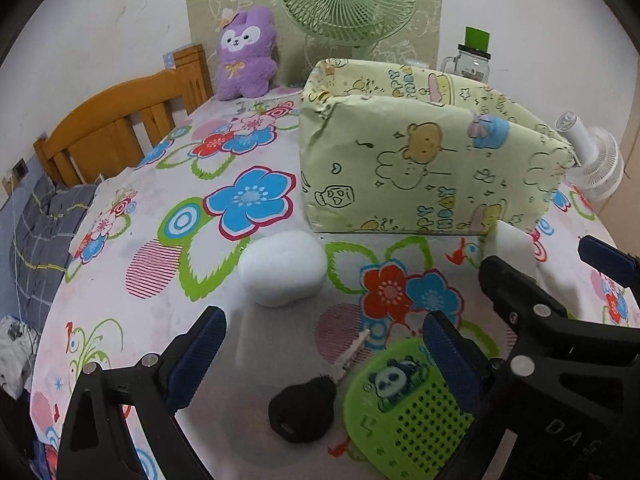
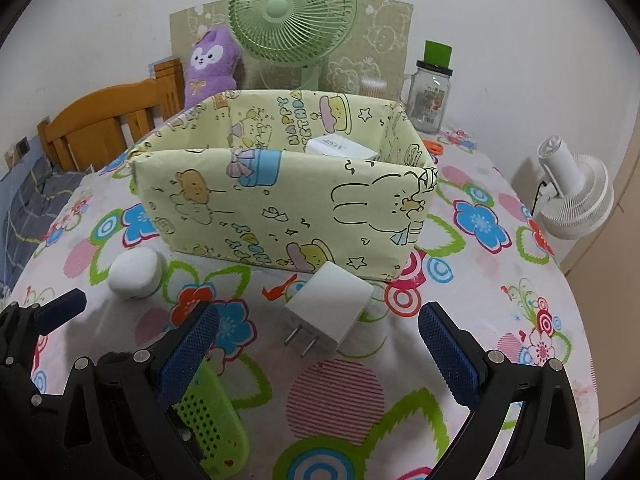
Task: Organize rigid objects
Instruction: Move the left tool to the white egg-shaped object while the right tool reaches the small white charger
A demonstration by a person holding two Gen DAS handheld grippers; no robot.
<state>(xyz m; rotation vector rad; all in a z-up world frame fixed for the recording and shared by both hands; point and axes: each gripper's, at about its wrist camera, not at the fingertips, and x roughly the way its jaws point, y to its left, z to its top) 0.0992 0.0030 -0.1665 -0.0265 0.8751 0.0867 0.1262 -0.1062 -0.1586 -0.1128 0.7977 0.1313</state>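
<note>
A yellow cartoon-print box (image 2: 288, 200) stands open-topped in the middle of the flowered tablecloth, with a small white carton (image 2: 340, 148) inside. My right gripper (image 2: 320, 354) is open just short of a white plug charger (image 2: 332, 304), whose prongs point toward me. My left gripper (image 1: 328, 360) is open over a black-headed key (image 1: 302, 408) and a green perforated panda piece (image 1: 404, 412); its right finger overlaps the panda piece. A white rounded case (image 1: 282, 268) lies ahead of it, in front of the box (image 1: 432, 160).
Behind the box are a green fan (image 2: 292, 12), a purple plush (image 2: 210, 64) and a glass jar (image 2: 430, 96). A white fan (image 2: 576, 196) sits at the right table edge. A wooden bed frame (image 1: 108, 132) lies to the left.
</note>
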